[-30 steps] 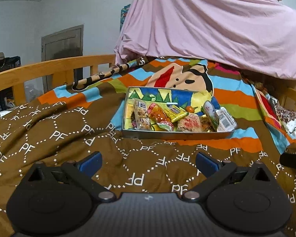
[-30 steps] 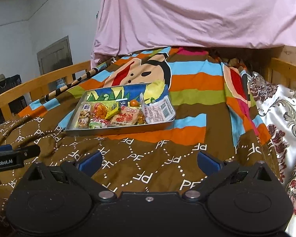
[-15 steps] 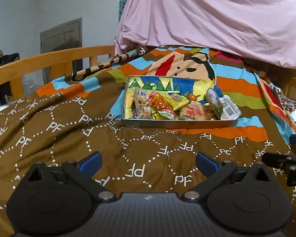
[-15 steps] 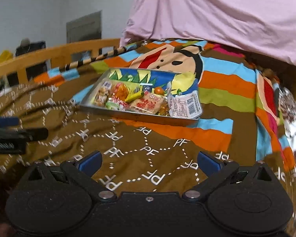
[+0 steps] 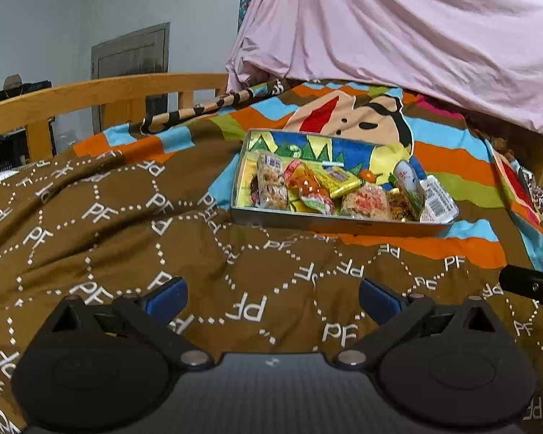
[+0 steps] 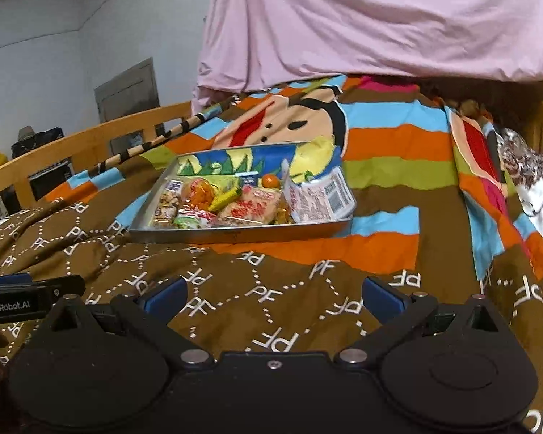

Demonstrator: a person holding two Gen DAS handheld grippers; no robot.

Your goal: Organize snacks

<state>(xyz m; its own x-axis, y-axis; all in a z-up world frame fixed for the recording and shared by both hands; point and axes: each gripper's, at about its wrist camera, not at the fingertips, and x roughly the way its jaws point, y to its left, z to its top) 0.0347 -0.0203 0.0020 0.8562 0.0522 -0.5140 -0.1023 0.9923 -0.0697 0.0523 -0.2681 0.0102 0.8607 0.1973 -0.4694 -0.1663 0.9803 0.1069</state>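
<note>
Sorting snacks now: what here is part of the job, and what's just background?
Job:
metal tray
yellow bar packet
white barcode packet
small orange sweet
left gripper, open
right gripper, open

Background:
brown blanket
pink sheet
wooden rail

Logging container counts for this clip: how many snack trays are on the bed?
1. A single metal tray, full of wrapped snacks, sits on the blanket ahead of both open grippers, where the brown patterned fabric meets the striped part. The pink sheet behind could hide others.
</note>
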